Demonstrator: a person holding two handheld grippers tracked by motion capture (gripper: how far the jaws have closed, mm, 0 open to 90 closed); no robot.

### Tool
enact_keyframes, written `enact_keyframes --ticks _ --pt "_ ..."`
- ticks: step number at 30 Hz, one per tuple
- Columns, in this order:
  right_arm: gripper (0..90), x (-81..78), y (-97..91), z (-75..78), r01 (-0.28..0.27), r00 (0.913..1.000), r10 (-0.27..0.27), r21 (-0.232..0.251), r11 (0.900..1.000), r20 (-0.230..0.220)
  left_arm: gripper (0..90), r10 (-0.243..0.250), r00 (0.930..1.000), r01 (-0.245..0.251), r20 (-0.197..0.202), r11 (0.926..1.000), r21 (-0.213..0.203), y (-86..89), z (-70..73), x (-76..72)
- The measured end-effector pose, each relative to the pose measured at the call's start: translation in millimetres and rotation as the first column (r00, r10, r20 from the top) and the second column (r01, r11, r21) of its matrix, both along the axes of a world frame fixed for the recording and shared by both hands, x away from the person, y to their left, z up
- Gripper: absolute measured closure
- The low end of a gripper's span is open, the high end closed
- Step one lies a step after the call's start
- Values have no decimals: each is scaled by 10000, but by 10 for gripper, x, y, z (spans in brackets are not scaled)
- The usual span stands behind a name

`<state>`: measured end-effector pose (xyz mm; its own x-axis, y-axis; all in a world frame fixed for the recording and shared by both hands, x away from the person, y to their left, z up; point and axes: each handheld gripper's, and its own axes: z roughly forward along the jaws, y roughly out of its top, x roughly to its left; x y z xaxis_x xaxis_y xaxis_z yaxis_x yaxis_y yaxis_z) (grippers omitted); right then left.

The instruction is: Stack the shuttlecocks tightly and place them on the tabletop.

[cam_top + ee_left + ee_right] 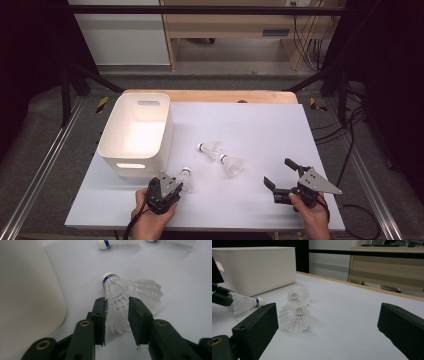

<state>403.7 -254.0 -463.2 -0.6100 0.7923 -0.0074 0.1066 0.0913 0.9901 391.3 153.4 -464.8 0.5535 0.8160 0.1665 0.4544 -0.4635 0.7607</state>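
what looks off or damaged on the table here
Nothing stands out. Three shuttlecocks look intact: one is gripped by its feather skirt in the left tongs, two lie on their sides mid-table. The white bin stands upright.

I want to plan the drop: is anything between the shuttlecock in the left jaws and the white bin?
Nothing visible. The left gripper holds the shuttlecock by its feathers right beside the white bin; the two other shuttlecocks lie on the side away from the bin.
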Motion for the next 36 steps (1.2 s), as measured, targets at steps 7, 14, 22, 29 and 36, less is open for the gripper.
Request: enact_keyframes --ticks 7,14,22,29,36 --pt "33 -1 -3 1 7 10000 -7 30 10000 -18 631 -382 9991 372 -170 9977 -567 -43 16 -1" --pt "33 3 -10 -3 -14 10000 14 41 10000 -27 665 -1482 9881 1509 409 9858 -732 -369 175 171" --pt "33 -1 -22 1 -31 10000 31 71 10000 -53 710 -2059 9780 2005 -346 9723 -1198 -640 120 536" --pt "33 -2 -23 2 -94 9999 94 -2 10000 -40 850 -1732 9841 1668 -402 9775 -1292 -822 174 844" --pt "33 1 -26 0 -107 9999 107 -1 9999 -72 865 -783 9959 700 -462 9847 -1594 -903 175 1025"
